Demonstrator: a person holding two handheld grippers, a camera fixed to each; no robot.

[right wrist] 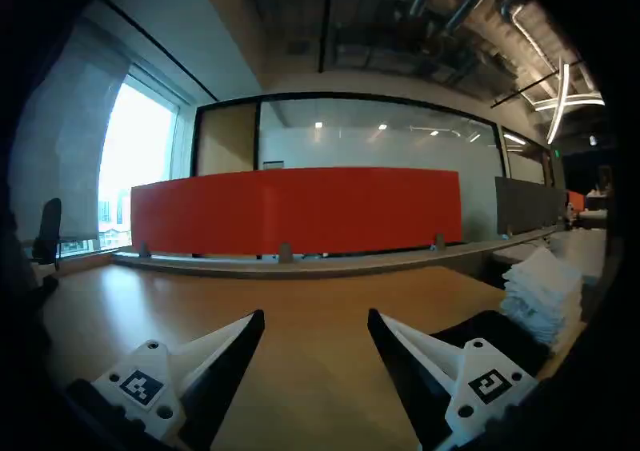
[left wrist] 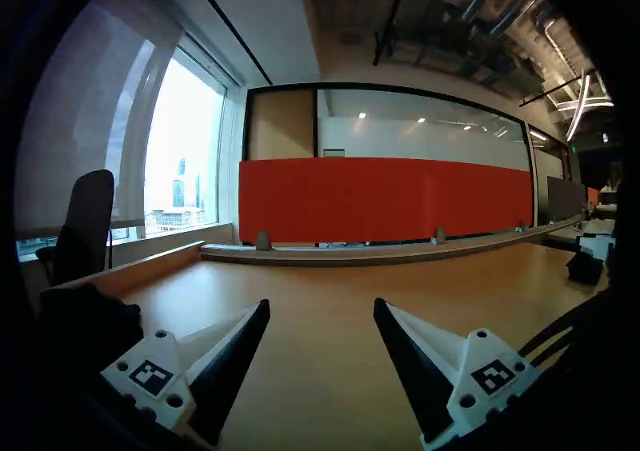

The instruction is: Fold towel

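A stack of folded white towels [right wrist: 542,293] sits at the right edge of the wooden table [right wrist: 304,307] in the right gripper view, partly cut off by the view's rim. My right gripper [right wrist: 314,315] hovers low over the bare tabletop, open, with nothing between its fingers, left of the stack. In the left gripper view my left gripper [left wrist: 320,303] is also open over the bare wood of the table [left wrist: 336,283], holding nothing.
A red divider panel [left wrist: 384,199] with a raised ledge runs along the table's far edge. A black office chair [left wrist: 80,227] stands at the left by the window. Dark and white objects [left wrist: 590,255] lie at the table's far right. A dark item [right wrist: 488,331] rests beside the towel stack.
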